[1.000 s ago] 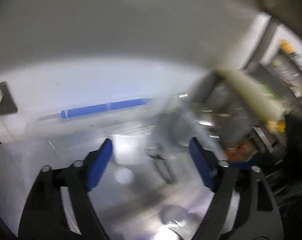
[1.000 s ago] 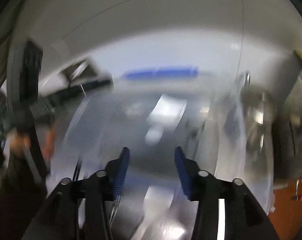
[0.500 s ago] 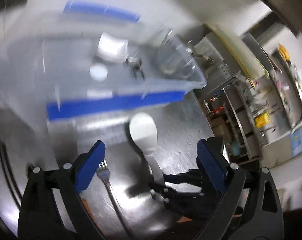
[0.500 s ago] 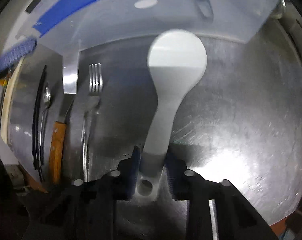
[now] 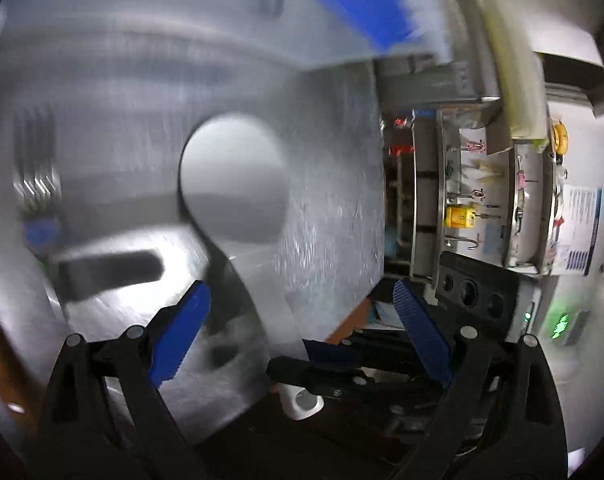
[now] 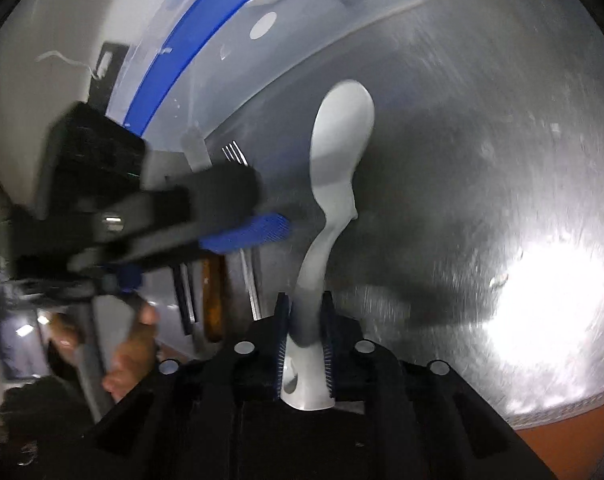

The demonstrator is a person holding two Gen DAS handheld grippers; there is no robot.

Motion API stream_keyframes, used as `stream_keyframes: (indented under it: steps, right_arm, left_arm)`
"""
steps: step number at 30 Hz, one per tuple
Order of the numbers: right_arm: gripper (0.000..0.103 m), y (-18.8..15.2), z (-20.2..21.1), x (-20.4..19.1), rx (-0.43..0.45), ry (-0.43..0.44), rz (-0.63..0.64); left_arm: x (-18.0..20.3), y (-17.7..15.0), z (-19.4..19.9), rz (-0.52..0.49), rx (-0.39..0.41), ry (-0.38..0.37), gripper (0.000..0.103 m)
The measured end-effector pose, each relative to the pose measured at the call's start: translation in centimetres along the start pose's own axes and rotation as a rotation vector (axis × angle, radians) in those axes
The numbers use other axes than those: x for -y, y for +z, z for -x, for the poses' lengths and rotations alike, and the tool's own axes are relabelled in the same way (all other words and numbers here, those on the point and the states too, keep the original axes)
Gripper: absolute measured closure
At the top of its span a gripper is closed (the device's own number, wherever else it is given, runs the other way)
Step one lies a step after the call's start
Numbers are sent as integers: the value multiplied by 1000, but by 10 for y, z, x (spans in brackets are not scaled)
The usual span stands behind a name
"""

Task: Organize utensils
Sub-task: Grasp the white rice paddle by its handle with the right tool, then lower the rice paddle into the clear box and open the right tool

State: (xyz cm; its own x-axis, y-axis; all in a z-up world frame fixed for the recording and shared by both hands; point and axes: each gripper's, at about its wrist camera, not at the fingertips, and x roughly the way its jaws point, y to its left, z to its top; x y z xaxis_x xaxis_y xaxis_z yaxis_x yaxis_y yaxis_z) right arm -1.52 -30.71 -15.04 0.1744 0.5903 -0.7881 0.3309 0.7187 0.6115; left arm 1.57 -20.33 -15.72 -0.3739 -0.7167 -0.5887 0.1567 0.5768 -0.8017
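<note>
**Ana:** So, what's new with the white rice paddle (image 6: 342, 136)?

**Ben:** A moment back the right gripper (image 6: 305, 354) sat loosely around its handle; now its jaws are closing, and the blue pads press the handle near the holed end. The paddle lies on the steel counter (image 6: 482, 120), its blade pointing at the clear bin with the blue rim (image 6: 190, 44). I'd judge the pick-up nearly secured, lift still to come.

**Ana:** And the left gripper (image 5: 302, 332)?

**Ben:** It has swung down beside the paddle, jaws spread wide, holding nothing. The handle passes between its pads without touching either.

**Ana:** What's unclear?

**Ben:** Beside the paddle, away from the glare, a fork (image 6: 238, 160) shows only its tines; the left gripper covers the rest. A wooden-handled utensil (image 6: 213, 292) is cut off too, so I can't name it. The left view is motion-blurred, and the bin's contents are indistinct.
</note>
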Motion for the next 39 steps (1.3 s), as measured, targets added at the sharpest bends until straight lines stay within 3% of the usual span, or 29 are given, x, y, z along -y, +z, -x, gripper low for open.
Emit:
stream_keyframes:
  steps: [3,6,8,11,14,18,21,24,26,29,33,36,39]
  right_arm:
    - [92,0,-7,-6,-6,23,-8]
    - [92,2,-6,-8,-14,35,-4]
    - [92,2,-6,-13,-20,39,9]
    - [92,-6,13,-14,-10,36,25]
    - [92,-10,37,-27,32,33,62]
    - [92,-13,99,-63,155,21,198]
    - [92,10,137,-100,250,-12,336]
    - [92,64,160,-135,323,-75,447]
    - [92,114,159,-150,323,-92,470]
    - [92,176,142,-155,282,-115,445]
    - [92,244,92,-134,154,-164,319]
    - [92,267,55,-109,57,-212,258]
    - [92,279,25,-98,-10,-260,220]
  left_arm:
    - [-2,-2,-19,25,-47,-1,16]
    - [0,-4,-34,25,-81,28,35]
    - [2,-5,-42,22,-106,41,64]
    - [14,-9,-42,-34,-97,72,79]
    - [41,-13,-32,-129,-69,60,82]
    - [113,-16,7,-361,29,34,82]
    - [163,-1,54,-508,147,27,82]
    - [197,37,97,-582,276,84,82]
    - [208,75,118,-573,324,128,82]
    - [196,139,128,-503,318,173,81]
    - [135,213,102,-333,237,198,81]
    - [88,245,73,-208,159,216,81]
    - [61,259,49,-150,102,250,81]
